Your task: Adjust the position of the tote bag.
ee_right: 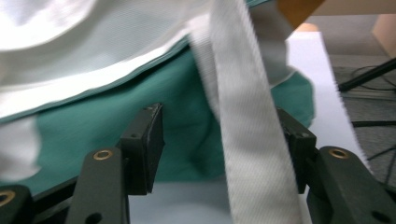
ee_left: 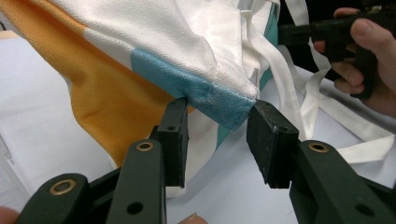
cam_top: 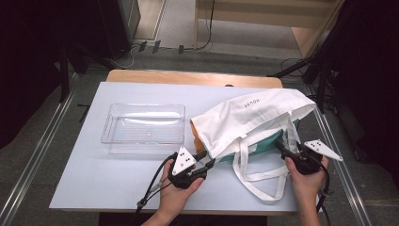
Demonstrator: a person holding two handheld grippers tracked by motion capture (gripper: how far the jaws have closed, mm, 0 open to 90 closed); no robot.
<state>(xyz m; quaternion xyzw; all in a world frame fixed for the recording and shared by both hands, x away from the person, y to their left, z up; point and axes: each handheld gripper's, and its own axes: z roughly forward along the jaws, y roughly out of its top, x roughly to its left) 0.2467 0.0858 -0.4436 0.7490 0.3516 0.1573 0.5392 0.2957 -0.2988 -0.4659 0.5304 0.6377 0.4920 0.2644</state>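
Left gripper (ee_left: 217, 135), jaws apart and not yet pinching, brackets the blue corner (ee_left: 219, 105) of the cloth poking from the tote's (cam_top: 254, 115) mouth; the next move calls for closing on that corner and drawing it out. Right gripper (ee_right: 219, 149), jaws likewise spread, straddles a white strap (ee_right: 250, 140) with teal cloth (ee_right: 187, 135) just beyond, ready to steady the tote, which lies on the table (cam_top: 94, 179) right of the clear bin (cam_top: 143, 128).

The white tote bag (cam_top: 254, 117) hides most of the teal cloth (cam_top: 263, 146) and orange cloth (cam_top: 198, 141)
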